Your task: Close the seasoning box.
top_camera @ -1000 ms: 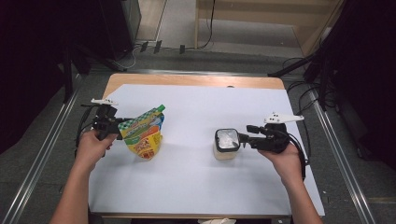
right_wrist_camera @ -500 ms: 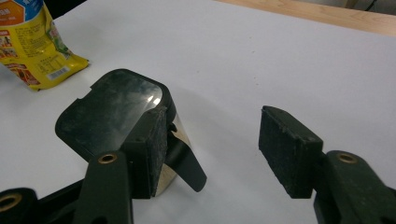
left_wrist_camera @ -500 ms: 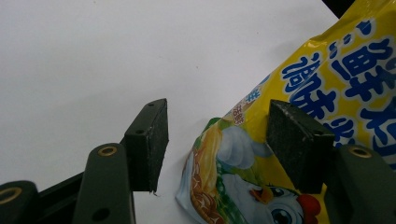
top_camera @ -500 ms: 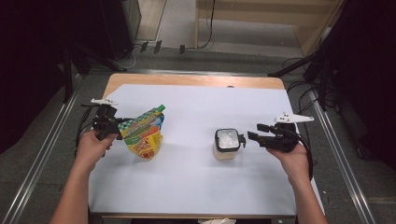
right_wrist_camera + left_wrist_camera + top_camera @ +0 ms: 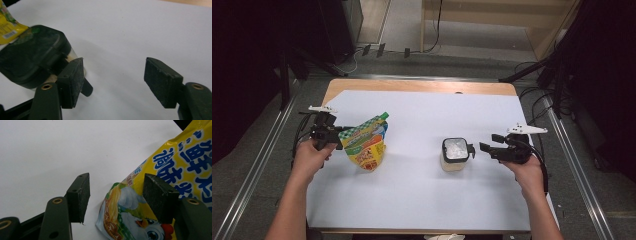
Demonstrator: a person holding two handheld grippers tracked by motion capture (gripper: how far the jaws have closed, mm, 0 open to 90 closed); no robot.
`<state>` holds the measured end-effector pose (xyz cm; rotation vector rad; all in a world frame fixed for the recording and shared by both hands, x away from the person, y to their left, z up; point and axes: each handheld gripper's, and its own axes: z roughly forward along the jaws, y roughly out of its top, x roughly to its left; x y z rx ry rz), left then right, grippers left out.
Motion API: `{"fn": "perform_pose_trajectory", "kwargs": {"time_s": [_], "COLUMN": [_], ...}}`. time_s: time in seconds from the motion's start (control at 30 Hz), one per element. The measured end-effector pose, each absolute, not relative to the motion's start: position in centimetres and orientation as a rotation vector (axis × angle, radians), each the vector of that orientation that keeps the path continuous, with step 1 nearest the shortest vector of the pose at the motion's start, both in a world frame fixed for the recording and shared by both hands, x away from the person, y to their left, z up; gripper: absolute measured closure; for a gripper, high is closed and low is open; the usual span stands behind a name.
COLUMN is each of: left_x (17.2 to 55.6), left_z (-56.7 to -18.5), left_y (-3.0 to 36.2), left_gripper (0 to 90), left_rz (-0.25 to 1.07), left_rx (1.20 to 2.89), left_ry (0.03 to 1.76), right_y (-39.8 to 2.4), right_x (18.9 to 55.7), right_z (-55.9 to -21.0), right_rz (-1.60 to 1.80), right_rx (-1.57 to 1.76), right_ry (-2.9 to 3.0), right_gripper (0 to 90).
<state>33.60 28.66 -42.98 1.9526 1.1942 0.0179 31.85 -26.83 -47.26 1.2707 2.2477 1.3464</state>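
A yellow, green and blue snack pouch stands tilted at the left of the white table sheet. My left gripper is at its left edge. In the left gripper view the pouch has its lower corner between the open jaws, with bare table showing between the left pad and the pouch. A small clear container with a dark lid stands right of centre. My right gripper is just to its right; its jaws have just been opening, with nothing between them and the container off to their left.
The wooden table edge shows beyond the sheet. Metal rails run along both sides, and cables lie on the floor at the right. A person's forearms come in from the bottom.
The right gripper has let go of the container and drawn back to the right, its jaws wider. The left gripper and the pouch have not moved.
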Motion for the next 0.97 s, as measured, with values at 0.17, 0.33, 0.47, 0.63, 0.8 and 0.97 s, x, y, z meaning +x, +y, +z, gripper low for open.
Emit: {"fn": "perform_pose_trajectory", "kwargs": {"time_s": [0.17,0.33,0.47,0.63,0.8,0.97], "left_x": [33.6,33.7,33.7,33.8,33.9,34.0], "left_z": [-43.1,-43.2,-43.4,-43.5,-43.8,-44.1], "left_y": [28.7,28.7,28.9,29.1,29.1,29.2], "left_gripper": [39.9,39.8,39.7,39.4,37.6,36.5], "left_rz": [0.017,0.021,0.022,0.031,0.039,0.043], "left_rx": [1.959,1.965,1.965,1.964,1.974,1.978], "left_ry": [1.197,1.204,1.211,1.221,1.225,1.226], "right_y": [-26.9,-27.2,-27.4,-27.5,-27.5,-27.5], "right_x": [32.2,32.4,32.6,32.6,32.6,32.6], "right_z": [-48.3,-48.7,-49.0,-49.0,-49.1,-49.2], "right_rz": [1.298,1.291,1.273,1.281,1.271,1.263], "right_rx": [1.315,1.332,1.349,1.353,1.355,1.359], "right_ry": [2.252,2.246,2.240,2.240,2.240,2.240], "right_gripper": [30.5,28.9,27.2,27.4,27.2,26.9]}}
